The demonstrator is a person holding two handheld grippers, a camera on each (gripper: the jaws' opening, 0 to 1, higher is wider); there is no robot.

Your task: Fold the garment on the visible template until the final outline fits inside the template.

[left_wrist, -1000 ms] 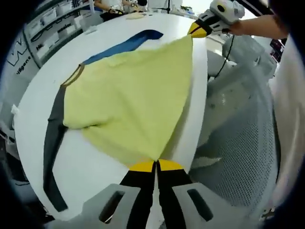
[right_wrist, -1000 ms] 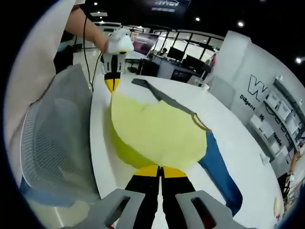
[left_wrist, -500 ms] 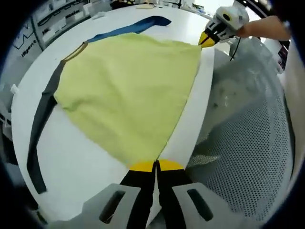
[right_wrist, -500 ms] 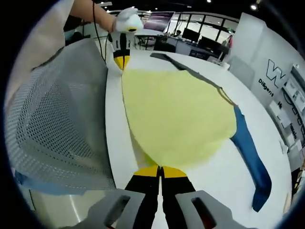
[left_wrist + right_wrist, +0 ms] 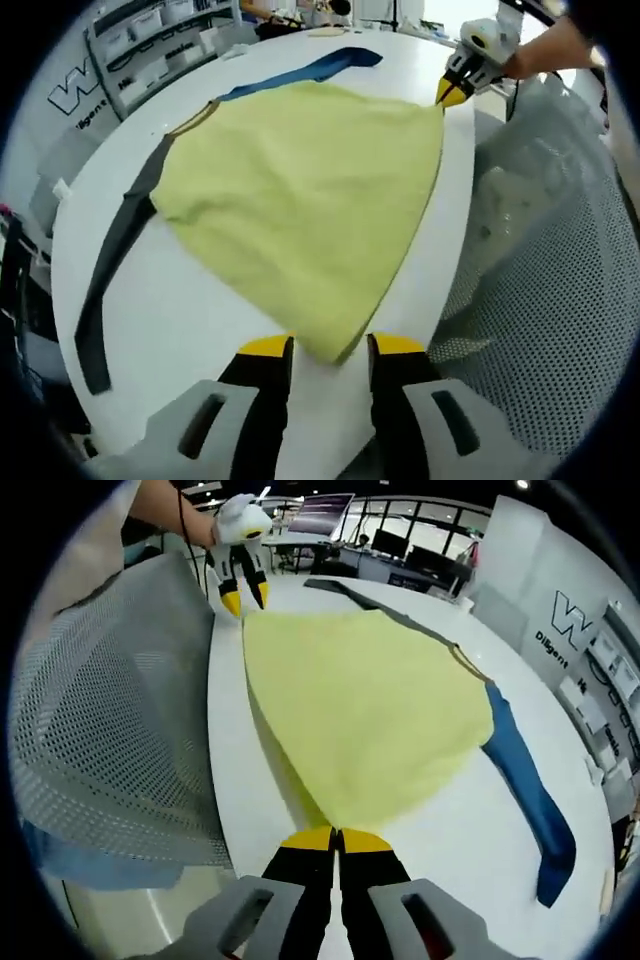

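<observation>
Between my left fingertips [image 5: 267, 346] I see the garment [image 5: 300, 200], soft matt yellow cloth; beneath lies the smooth, slightly glossy white table [image 5: 190, 330]. Beside them, the chair back [image 5: 540, 270] is grey open mesh.

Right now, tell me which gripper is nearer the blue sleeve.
Right. The right gripper pinches the shirt hem on the blue sleeve side; the left gripper, open, sits at the far corner, by the grey sleeve.

Left tool [image 5: 330, 345] jaws parted, right tool [image 5: 338, 832] jaws closed
</observation>
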